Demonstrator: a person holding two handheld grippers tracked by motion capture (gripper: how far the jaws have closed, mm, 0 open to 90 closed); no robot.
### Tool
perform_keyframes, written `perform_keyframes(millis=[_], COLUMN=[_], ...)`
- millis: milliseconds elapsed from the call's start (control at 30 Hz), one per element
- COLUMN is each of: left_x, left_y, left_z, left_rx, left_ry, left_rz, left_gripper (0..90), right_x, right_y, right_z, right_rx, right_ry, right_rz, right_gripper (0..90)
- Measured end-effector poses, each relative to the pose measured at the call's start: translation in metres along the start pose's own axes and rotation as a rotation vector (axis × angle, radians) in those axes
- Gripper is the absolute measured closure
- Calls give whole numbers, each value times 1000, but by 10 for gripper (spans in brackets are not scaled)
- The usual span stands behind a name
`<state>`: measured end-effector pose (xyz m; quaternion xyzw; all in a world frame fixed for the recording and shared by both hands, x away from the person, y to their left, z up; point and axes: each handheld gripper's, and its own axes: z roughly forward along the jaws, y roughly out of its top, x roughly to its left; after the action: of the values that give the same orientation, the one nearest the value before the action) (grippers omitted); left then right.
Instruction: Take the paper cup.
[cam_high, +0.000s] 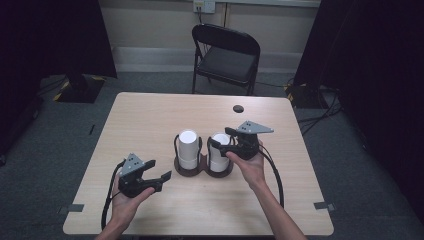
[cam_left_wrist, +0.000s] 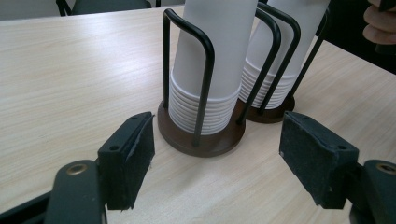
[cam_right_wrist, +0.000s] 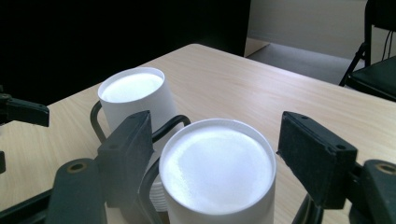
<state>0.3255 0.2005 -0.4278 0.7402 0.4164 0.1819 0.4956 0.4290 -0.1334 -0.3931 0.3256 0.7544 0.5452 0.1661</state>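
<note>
Two stacks of white paper cups stand upside down in dark wire holders with round brown bases (cam_left_wrist: 201, 140) at the middle of the wooden table (cam_high: 150, 115). The left stack (cam_high: 188, 147) (cam_left_wrist: 210, 70) (cam_right_wrist: 133, 93) is untouched. My right gripper (cam_high: 219, 137) (cam_right_wrist: 215, 154) reaches over the top of the right stack (cam_high: 219, 152) (cam_right_wrist: 217, 163), one jaw on either side of the top cup, with small gaps showing, so it is open. My left gripper (cam_high: 161, 169) (cam_left_wrist: 217, 158) is low over the table, near-left of the holders, open and with nothing in it.
A black folding chair (cam_high: 227, 52) stands beyond the far table edge. A small dark round hole (cam_high: 238, 108) lies in the tabletop behind the right stack. Bare wood surrounds the holders on all sides. Dark curtains hang at both sides.
</note>
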Motion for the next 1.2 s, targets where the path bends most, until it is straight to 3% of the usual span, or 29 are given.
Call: perform_keyframes(millis=[500, 733, 900, 1033, 1200], left_x=[-1, 0, -2, -3, -3], left_y=[0, 0, 0, 0, 0], left_z=[0, 0, 0, 1, 1], left_rx=[3, 1, 7, 8, 7], left_ry=[4, 6, 5, 13, 11], left_rz=[9, 1, 16, 34, 30], left_gripper=[264, 265, 267, 267, 267], right_x=[5, 4, 3, 2, 1], right_y=[-7, -10, -12, -15, -15], right_z=[10, 13, 13, 13, 14], right_rx=[31, 29, 17, 42, 38], right_ry=[-13, -18, -27, -33, -38], right_rz=[-51, -44, -37, -51, -49], right_gripper=[276, 276, 279, 317, 328])
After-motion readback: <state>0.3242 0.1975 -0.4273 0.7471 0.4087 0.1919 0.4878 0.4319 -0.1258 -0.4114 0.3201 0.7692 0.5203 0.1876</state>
